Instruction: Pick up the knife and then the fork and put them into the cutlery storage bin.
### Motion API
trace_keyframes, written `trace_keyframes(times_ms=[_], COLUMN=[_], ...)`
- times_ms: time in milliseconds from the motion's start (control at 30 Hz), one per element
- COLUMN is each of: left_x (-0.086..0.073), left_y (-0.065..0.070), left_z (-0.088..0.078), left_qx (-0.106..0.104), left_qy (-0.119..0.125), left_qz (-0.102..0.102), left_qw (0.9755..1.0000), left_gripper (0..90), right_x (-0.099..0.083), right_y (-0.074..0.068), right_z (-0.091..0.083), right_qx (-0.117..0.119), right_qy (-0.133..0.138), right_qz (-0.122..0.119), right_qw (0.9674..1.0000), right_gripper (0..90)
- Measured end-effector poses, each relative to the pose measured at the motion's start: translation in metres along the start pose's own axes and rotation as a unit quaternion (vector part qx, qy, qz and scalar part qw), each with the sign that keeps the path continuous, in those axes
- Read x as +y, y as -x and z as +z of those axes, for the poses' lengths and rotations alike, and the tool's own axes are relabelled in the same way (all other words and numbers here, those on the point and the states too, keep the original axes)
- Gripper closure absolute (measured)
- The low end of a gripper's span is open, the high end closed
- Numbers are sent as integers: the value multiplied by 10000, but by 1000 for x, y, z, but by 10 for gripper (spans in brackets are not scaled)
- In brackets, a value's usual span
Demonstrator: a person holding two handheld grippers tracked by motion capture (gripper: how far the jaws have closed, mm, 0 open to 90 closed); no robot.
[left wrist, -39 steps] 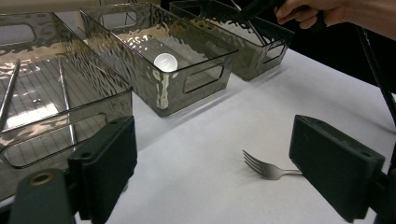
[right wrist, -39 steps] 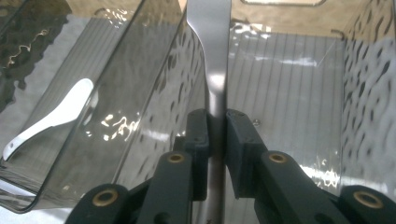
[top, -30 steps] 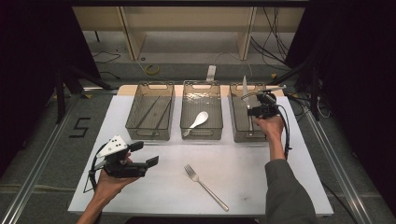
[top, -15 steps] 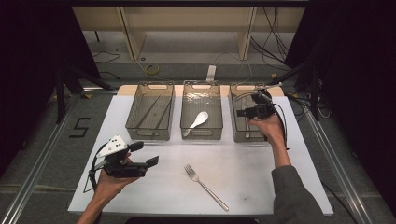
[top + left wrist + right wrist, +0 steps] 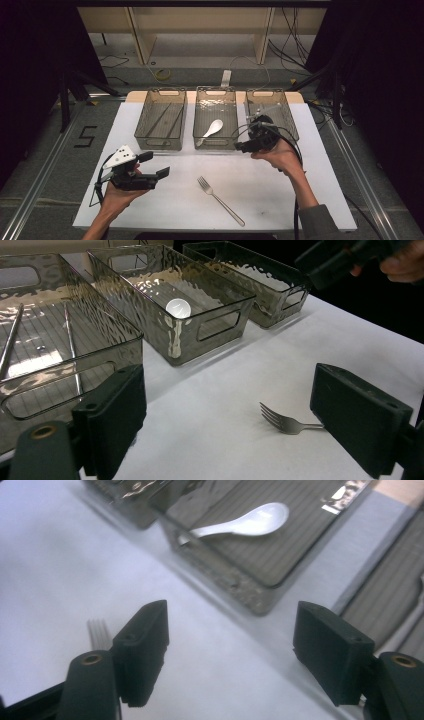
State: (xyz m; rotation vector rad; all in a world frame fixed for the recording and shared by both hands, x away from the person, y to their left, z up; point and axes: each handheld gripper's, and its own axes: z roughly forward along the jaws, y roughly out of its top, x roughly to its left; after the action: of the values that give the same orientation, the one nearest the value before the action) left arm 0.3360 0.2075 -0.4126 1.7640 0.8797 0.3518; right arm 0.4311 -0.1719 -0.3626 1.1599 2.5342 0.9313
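While the left gripper point(image 5: 157, 165) sat open beside the fork point(image 5: 220, 200), the right gripper's point(image 5: 241, 147) empty jaws had just been opening by the middle bin point(image 5: 215, 145).

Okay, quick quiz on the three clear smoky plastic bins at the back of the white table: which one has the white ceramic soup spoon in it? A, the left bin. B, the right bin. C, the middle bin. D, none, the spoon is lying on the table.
C: the white ceramic soup spoon lies on the floor of the middle clear smoky plastic bin, bowl toward the far end.
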Motion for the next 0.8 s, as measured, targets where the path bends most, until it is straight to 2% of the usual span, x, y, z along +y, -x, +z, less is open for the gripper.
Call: trace_keyframes(times_ms=[200, 267, 400, 633, 800], left_x=[0, 0, 0, 0, 0], left_y=[0, 1, 0, 0, 0], left_z=[0, 0, 0, 0, -1], left_qx=[12, 12, 22, 17, 22], left_qy=[17, 13, 6, 14, 35], left_qz=[3, 18, 15, 15, 19], left_qw=[10000, 10000, 10000, 10000, 10000], left_gripper=[140, 141, 140, 139, 137], right_x=[-18, -22, -31, -40, -43], right_y=[-30, -37, -47, -59, -69], right_z=[4, 6, 10, 15, 22], right_qx=[282, 319, 419, 475, 550], right_qy=[-157, -322, -480, -624, -787], right_qz=[-329, -446, -602, -711, -920], right_qw=[9989, 9980, 9962, 9944, 9911], right_gripper=[317, 316, 318, 297, 318])
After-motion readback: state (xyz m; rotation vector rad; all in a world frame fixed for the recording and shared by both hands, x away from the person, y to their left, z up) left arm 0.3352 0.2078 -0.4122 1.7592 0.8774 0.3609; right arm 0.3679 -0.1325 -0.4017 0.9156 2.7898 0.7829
